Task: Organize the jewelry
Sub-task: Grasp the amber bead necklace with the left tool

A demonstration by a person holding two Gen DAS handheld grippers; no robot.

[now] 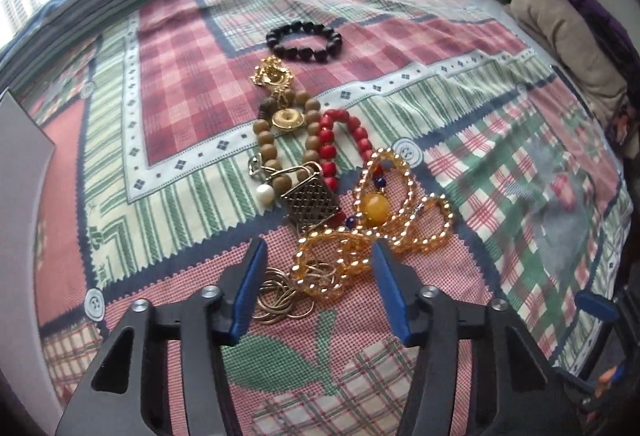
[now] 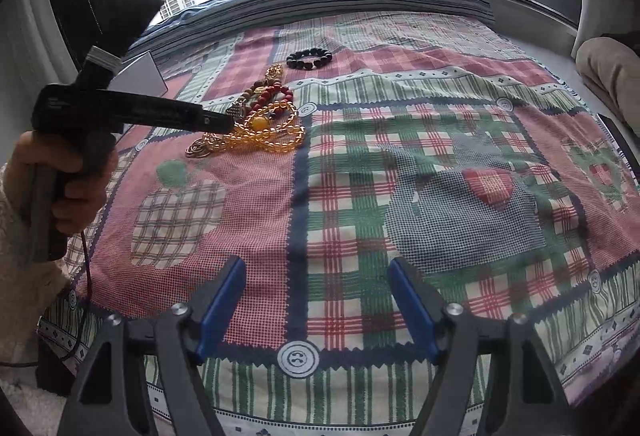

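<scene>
Jewelry pile (image 1: 320,171) on the quilt (image 2: 400,195) — left tongs (image 1: 320,268) spread over amber beads (image 1: 360,256), right tongs (image 2: 316,300) spread, empty.

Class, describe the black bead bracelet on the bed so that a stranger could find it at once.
Start at the patchwork bedspread and find the jewelry pile near its middle. Look past the pile's far end, towards the window. There the black bead bracelet lies alone as a closed ring, the only dark piece and the only one apart from the tangle.

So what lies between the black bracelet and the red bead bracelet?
Left wrist view: between the black bracelet and the red bracelet lie a gold chain and a tan bead bracelet.
</scene>
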